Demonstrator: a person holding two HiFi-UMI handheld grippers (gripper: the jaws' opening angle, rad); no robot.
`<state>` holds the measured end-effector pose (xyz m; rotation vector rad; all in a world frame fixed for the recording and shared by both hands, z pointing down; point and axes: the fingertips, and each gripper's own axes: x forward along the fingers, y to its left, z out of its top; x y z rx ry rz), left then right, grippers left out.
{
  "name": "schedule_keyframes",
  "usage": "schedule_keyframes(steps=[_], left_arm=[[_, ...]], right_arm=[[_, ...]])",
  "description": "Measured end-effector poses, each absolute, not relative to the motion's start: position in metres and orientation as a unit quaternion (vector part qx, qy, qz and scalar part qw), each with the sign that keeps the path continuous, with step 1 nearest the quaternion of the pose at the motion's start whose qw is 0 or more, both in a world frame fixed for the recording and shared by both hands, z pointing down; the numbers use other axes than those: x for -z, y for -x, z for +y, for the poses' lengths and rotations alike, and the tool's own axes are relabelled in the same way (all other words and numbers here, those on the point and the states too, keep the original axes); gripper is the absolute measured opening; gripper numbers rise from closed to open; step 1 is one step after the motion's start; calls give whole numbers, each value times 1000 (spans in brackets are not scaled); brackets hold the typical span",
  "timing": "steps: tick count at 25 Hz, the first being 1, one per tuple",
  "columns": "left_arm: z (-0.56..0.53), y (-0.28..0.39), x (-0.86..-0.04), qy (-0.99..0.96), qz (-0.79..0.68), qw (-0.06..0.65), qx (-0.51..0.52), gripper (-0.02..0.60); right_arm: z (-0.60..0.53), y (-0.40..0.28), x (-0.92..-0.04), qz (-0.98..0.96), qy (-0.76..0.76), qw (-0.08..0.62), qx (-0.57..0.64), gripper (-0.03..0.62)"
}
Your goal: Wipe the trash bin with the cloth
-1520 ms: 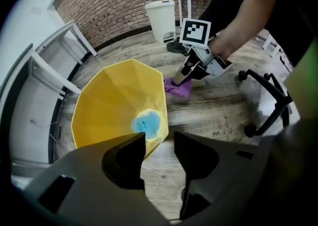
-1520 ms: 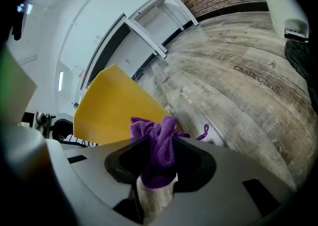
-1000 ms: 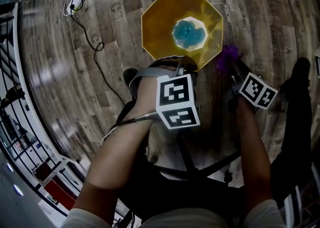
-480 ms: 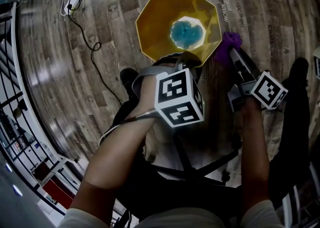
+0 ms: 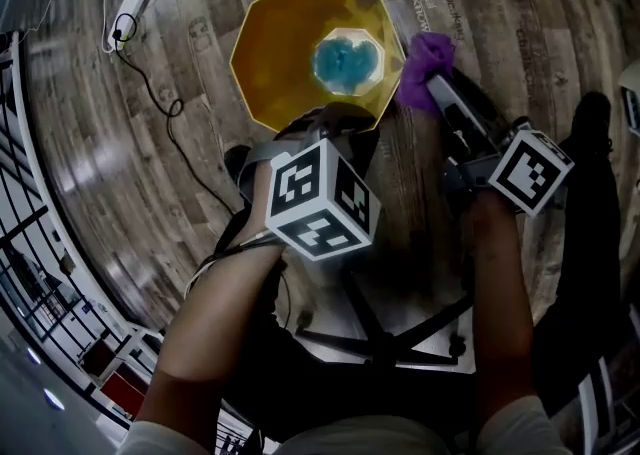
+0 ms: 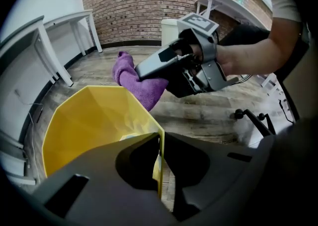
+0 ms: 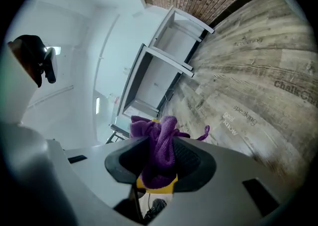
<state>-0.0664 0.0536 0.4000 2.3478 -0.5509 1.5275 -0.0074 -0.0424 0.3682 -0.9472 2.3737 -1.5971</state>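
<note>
**Inspector:** Status?

**Operator:** My left gripper (image 6: 160,158) has its jaws pinched on the bin (image 5: 285,53) rim. The bin stands on the floor (image 5: 540,23). My right gripper (image 7: 158,168) clamps the cloth (image 5: 424,55), just beside the rim.

**Inspector:** Progress?

**Operator:** I judge the wiping barely begun, with the bin's sides still to do.

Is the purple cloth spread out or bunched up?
Bunched up: the cloth sits as a crumpled wad pinched in the right gripper.

Open floor (image 5: 520,33) beyond the yellow trash bin (image 5: 280,53); cable (image 5: 172,101) left, perhaps chair legs (image 5: 380,333) below.
</note>
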Motion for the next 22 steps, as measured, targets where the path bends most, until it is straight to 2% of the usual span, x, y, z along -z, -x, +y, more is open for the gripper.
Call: schedule_keyframes(steps=[7,22], left_arm=[[51,65,-397,-819,-182,133,-528,18],[47,63,-394,-826,-186,137,-515,18]], right_arm=[[-37,14,-412,763,321,40,559,140],[-48,26,-517,747,342,-67,566,140]])
